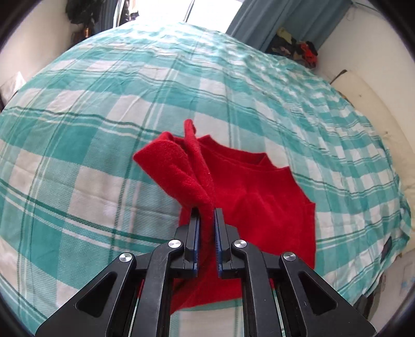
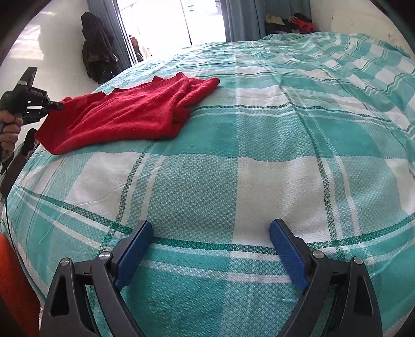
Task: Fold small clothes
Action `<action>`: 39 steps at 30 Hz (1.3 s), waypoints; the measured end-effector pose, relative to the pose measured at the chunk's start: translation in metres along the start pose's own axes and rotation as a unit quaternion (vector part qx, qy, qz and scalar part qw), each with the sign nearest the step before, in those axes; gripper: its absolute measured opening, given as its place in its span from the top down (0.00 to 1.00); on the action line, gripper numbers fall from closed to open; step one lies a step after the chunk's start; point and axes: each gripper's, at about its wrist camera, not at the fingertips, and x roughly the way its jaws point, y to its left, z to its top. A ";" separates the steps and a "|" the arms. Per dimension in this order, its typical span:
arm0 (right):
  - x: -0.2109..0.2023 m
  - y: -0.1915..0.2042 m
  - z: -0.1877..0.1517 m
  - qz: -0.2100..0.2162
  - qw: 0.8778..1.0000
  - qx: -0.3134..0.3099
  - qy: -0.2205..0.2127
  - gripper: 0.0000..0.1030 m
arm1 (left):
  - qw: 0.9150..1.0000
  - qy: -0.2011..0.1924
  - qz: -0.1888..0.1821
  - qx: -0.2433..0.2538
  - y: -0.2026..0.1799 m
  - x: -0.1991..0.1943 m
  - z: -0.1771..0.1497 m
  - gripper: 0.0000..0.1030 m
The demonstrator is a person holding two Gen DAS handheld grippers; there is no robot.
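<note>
A small red sweater (image 1: 259, 197) lies on a teal and white checked bedspread (image 1: 103, 116). My left gripper (image 1: 206, 215) is shut on the sweater's sleeve, and the pinched cloth stands up off the bed between the blue pads. In the right wrist view the same sweater (image 2: 124, 114) lies at the far left of the bed, with the left gripper (image 2: 61, 105) gripping its left edge, held by a hand (image 2: 9, 129). My right gripper (image 2: 210, 233) hovers open low over bare bedspread (image 2: 233, 181), well to the right of the sweater, nothing between its fingers.
A bright window with teal curtains (image 1: 259, 23) is beyond the bed. Dark clothes hang on the wall (image 2: 97, 49) at the far left. A pile of clothes (image 1: 298, 49) sits in the far right corner. The bed's left edge drops off near an orange object (image 2: 15, 285).
</note>
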 end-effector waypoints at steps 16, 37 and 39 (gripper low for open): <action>-0.002 -0.001 -0.003 0.014 1.000 -0.004 -0.006 0.09 | 0.993 0.058 0.021 0.105 -0.206 0.152 -0.069 0.90; -0.012 0.012 0.106 0.170 0.982 0.086 -0.020 0.25 | 0.998 -0.031 0.042 0.021 -0.034 0.025 -0.104 0.32; 0.011 0.023 0.131 0.162 0.984 0.072 -0.012 0.25 | 0.998 -0.032 0.045 0.030 -0.036 0.026 -0.108 0.32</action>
